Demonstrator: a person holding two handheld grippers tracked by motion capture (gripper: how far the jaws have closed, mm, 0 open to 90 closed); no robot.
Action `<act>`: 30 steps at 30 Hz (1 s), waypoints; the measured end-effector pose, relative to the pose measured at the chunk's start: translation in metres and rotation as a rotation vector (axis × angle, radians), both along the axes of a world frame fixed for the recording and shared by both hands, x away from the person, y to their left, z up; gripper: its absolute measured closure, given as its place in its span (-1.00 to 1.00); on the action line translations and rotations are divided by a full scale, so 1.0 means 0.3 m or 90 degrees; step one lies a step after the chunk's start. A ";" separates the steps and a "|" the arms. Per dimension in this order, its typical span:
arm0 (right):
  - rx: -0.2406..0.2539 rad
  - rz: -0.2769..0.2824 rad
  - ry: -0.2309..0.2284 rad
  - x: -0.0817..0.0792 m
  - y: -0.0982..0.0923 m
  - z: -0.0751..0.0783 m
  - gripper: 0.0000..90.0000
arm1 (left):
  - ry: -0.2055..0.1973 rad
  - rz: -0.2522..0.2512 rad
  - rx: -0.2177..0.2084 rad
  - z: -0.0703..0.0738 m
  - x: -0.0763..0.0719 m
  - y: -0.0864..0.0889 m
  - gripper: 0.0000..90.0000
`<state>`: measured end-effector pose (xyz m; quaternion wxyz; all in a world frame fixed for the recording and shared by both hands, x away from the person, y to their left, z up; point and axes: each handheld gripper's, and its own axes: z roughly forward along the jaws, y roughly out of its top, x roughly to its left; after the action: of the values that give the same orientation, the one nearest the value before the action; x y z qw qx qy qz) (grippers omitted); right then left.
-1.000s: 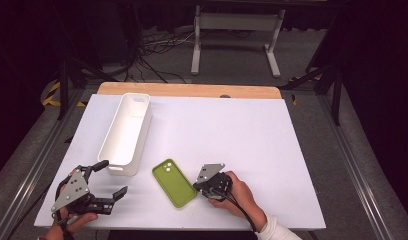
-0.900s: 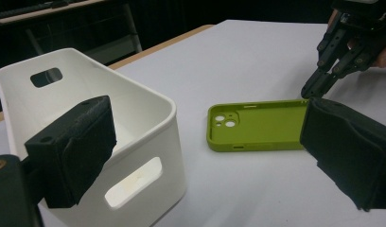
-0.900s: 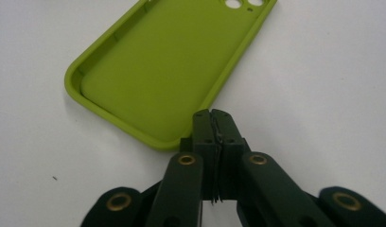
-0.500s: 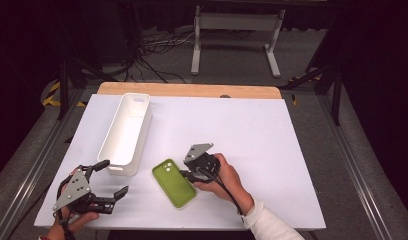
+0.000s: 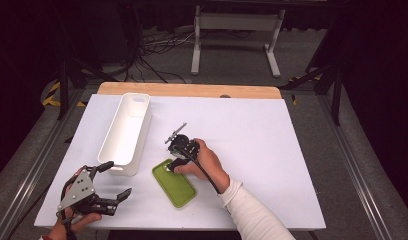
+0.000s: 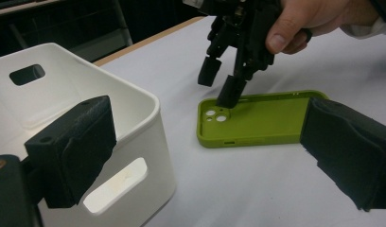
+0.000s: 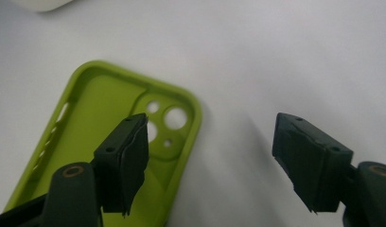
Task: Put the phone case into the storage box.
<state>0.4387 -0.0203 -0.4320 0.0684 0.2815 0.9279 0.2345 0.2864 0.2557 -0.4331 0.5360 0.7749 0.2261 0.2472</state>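
A: Where is the green phone case (image 5: pixel 174 183) now?

B: In the high view it lies flat on the white table (image 5: pixel 272 150), open side up, just below the middle of the frame, its camera-hole end toward the upper left. The white bin (image 5: pixel 127 132) stands just to its upper left, close but apart from it.

A: And the right gripper (image 5: pixel 173 165)?

B: It hangs over that camera-hole end, tips down. Its jaws have just been opening and now stand wide apart. In the right gripper view one jaw hovers over the inside of the case near the lens holes, the other over bare table at the right of the frame, so the case's end wall lies between them. Nothing is pinched; I can't tell whether the inner jaw touches the case floor.

A: So which step is this?

B: I judge it the approach to a grasp: lining up to pinch the case by its end wall, probably to lift it toward the bin.

A: The left gripper (image 5: pixel 112 182)?

B: Released too, jaws spread and empty, low at the lower left of the high view, pointing toward the bin and the case.

A: What does the next move call for?

B: Settle so the wall sits well between the pads, then close firmly. The wall is thin and soft, so a shallow bite could slip.
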 end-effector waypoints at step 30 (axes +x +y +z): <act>-0.034 -0.015 0.006 -0.019 0.058 0.007 0.89 | 0.008 -0.014 0.014 -0.007 0.002 -0.011 -0.88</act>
<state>0.4329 -0.0029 -0.4299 0.0745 0.2916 0.9307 0.2078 0.2870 0.2522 -0.4351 0.5289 0.7847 0.2179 0.2388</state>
